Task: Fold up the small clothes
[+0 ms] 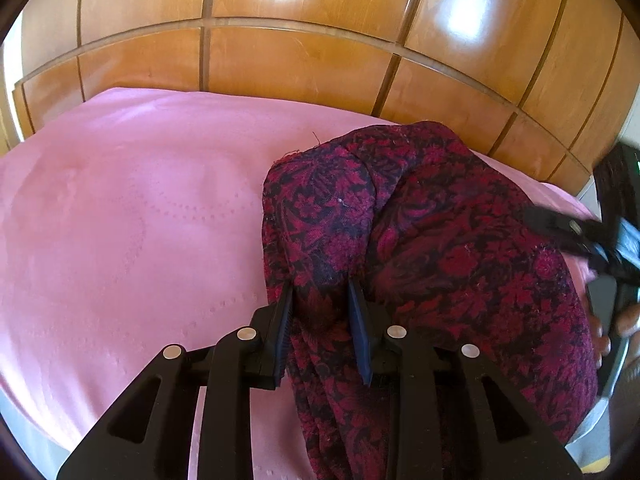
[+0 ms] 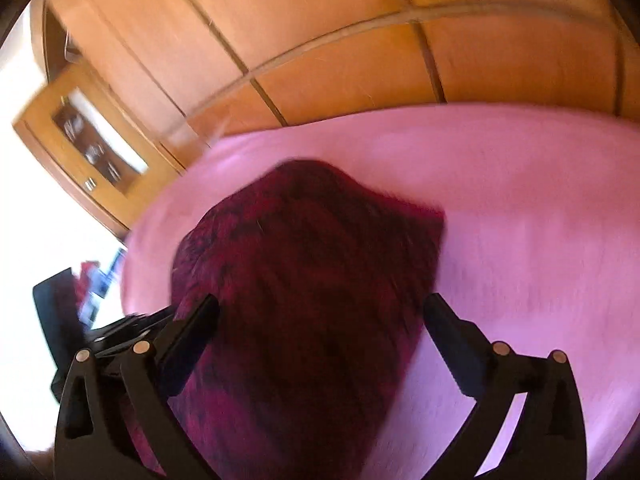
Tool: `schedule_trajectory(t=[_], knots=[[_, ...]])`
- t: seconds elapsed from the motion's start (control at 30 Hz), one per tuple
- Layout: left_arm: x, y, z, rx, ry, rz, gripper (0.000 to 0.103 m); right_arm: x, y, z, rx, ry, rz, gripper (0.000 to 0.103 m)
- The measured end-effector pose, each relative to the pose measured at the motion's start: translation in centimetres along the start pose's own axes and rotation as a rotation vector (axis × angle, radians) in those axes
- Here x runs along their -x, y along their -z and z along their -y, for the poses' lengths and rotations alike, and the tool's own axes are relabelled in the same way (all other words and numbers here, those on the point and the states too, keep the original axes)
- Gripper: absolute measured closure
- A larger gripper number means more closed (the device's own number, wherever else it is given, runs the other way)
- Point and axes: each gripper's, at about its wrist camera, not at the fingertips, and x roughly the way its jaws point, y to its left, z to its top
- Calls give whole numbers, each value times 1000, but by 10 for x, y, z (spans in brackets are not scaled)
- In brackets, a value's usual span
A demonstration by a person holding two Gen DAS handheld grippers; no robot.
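On pink bed (image 1: pixel 120 208), near its far edge by wood-panelled headboard (image 1: pixel 300 60): dark red patterned garment (image 1: pixel 440 240), bunched and partly folded. Left gripper (image 1: pixel 320 300) fingers pinched on a gathered fold of it. Right gripper (image 2: pixel 320 312) fingers spread wide over the cloth, pressing nothing; that view blurred. Wooden cabinet (image 2: pixel 92 140) beyond the bed.

Both grippers are matte black plastic. The left gripper (image 1: pixel 322 304) has 2 angular linkage arms with elongated cut-outs and 4 round silver pins at its pivots; its fingers (image 1: pixel 359 320) carry ribbed, dark blue-black pads. The right gripper (image 2: pixel 322 312) shows the same black arms, 4 silver pins and plain black fingers (image 2: pixel 452 328).
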Motion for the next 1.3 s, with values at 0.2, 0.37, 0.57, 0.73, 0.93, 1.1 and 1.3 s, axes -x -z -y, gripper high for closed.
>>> schedule_trajectory(t=[0.2, 0.37, 0.57, 0.73, 0.93, 1.1, 1.3], knots=[[-1, 0, -2, 1, 7, -3, 76, 1, 42, 32, -161, -304, -76, 2], [-6, 4, -24, 83, 36, -9, 66, -30, 43, 31, -178, -478, -81, 2], [-18, 24, -66, 329, 235, 57, 56, -37, 24, 5, -107, -485, -124, 10], [-22, 15, -39, 325, 368, 110, 61, -6, 31, 6, -90, -485, -63, 21], [-60, -58, 71, 132, 517, 94, 61, 82, 23, 60, -142, -422, 150, 22], [-97, -119, 186, -65, 576, 61, 62, 162, 21, 131, -196, -299, 339, 22], [-157, -115, 314, -352, 468, -80, 73, 195, 79, 238, -423, -108, 379, 22]])
